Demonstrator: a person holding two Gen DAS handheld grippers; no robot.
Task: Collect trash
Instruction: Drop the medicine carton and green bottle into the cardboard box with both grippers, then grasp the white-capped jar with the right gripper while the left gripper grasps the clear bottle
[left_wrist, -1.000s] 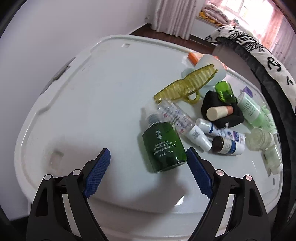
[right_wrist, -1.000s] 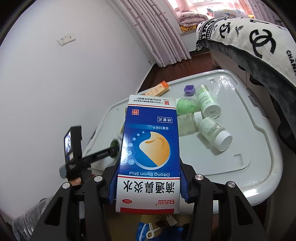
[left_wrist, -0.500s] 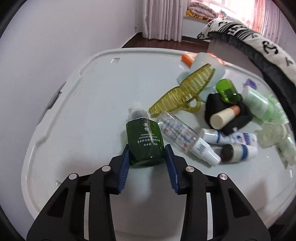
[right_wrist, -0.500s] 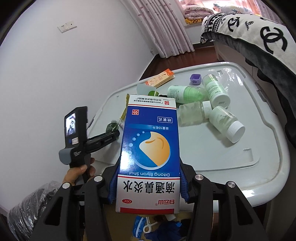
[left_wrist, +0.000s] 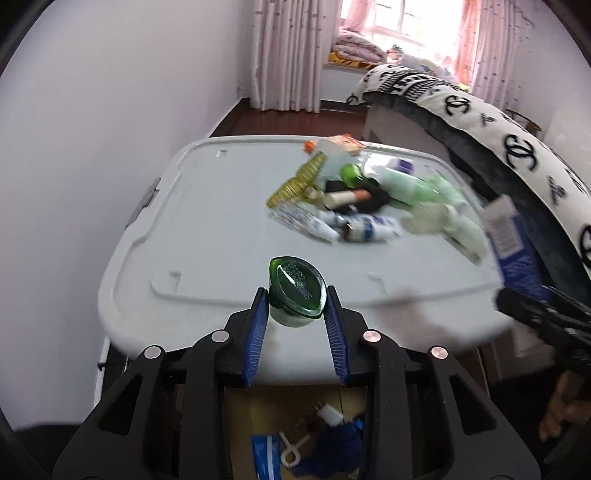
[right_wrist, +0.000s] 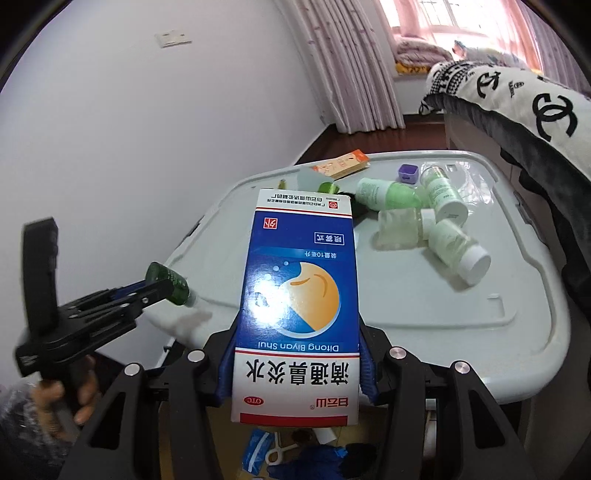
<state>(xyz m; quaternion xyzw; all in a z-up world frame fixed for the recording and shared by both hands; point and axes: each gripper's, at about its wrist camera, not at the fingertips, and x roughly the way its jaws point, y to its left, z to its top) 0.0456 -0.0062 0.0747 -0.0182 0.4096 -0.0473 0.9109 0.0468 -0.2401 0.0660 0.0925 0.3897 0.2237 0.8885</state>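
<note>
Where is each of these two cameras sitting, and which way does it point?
Left wrist: sits on the left hand-held gripper, looking forward along its blue-padded fingers, which clamp a dark green bottle at the near edge of the white bin lid.
Right wrist: sits on the right hand-held gripper, which holds a blue and white medicine box; the person's left hand shows at lower left.
Shared: lid, bottle pile, and each view shows the other gripper's load.
</note>
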